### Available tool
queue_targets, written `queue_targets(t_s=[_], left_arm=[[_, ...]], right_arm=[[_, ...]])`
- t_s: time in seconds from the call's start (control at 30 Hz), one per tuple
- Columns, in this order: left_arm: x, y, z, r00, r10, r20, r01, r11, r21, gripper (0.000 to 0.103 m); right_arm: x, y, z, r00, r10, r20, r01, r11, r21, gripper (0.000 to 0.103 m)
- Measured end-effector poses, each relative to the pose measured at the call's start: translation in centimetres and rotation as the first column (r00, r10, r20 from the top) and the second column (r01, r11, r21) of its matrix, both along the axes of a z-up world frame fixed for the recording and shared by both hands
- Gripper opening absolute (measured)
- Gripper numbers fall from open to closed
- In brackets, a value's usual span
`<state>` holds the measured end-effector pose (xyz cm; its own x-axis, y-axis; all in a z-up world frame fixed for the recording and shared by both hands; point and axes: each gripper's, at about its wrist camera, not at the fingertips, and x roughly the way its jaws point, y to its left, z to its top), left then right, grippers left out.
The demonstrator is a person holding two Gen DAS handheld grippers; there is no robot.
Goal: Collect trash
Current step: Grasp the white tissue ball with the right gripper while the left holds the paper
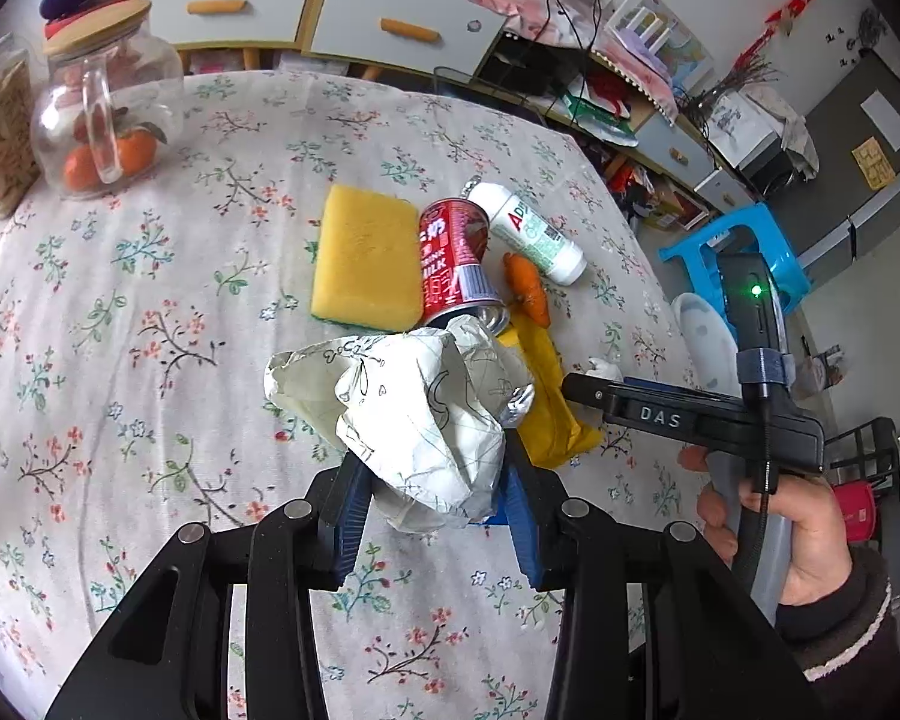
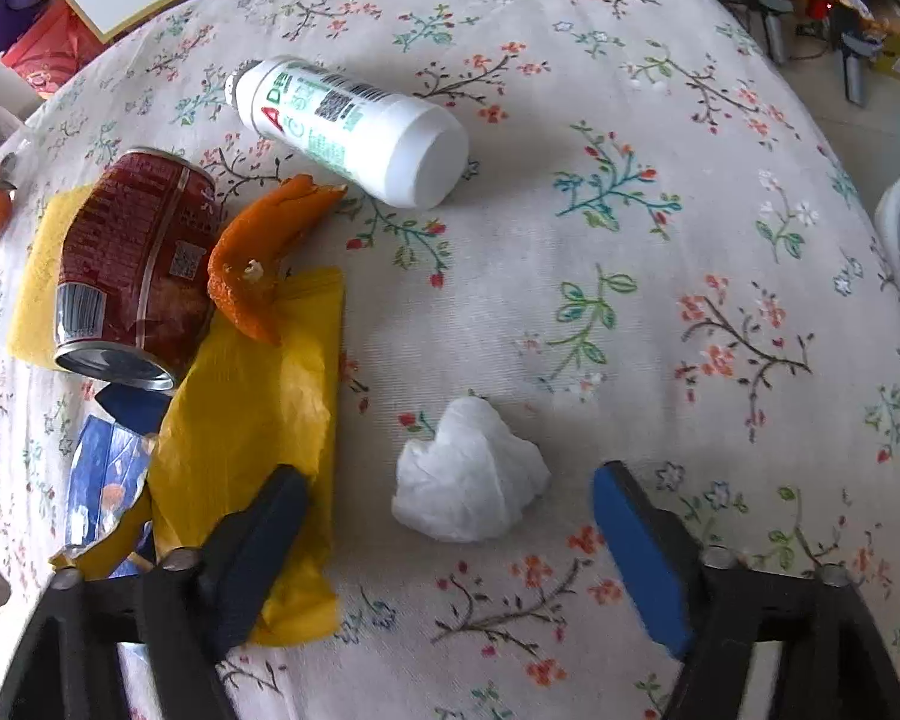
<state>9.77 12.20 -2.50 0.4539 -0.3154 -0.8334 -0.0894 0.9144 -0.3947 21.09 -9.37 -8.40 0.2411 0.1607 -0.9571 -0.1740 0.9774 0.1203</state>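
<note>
My right tongs (image 2: 450, 546) are spread, the crumpled white tissue wad (image 2: 469, 470) lying on the worktop (image 2: 660, 228) dead centre between their tips, lower middle of frame. My left tongs (image 1: 432, 516) pinch a crumpled printed paper ball (image 1: 414, 414).

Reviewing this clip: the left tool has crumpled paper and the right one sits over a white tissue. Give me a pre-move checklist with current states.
1. Left tool shut on the crumpled paper: ok.
2. Paper lifted off the tablecloth: cannot tell.
3. Right tool open wide enough for the tissue: ok.
4. Tissue centred between its fingers: ok, neither touches it.
5. Right tool clear of other items: not ok, one finger overlaps the yellow wrapper.
6. Trash bin reachable: cannot tell, none clearly in view.
</note>
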Motion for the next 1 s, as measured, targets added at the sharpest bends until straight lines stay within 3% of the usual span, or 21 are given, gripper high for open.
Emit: queue_targets(t_s=[0.13,0.3,0.47,1.0], left_arm=[[-0.3,0.4,0.0,1.0,0.007,-0.003,-0.007,1.0,0.001,0.043],[-0.3,0.6,-0.1,1.0,0.014,-0.008,-0.014,1.0,0.002,0.043],[-0.2,0.1,0.0,1.0,0.006,-0.006,-0.006,1.0,0.004,0.043],[1.9,-4.1,1.3,0.999,-0.031,0.028,0.031,1.0,-0.002,0.043]], right_arm=[[0.3,0.6,-0.2,1.0,-0.001,0.001,0.001,1.0,0.0,0.062],[0.1,0.9,0.2,1.0,0.02,0.017,-0.02,1.0,0.002,0.04],[-0.2,0.7,0.5,0.999,0.029,0.019,-0.029,1.0,0.004,0.028],[-0.3,-4.9,3.9,0.995,-0.054,0.079,0.05,0.997,0.056,0.026]])
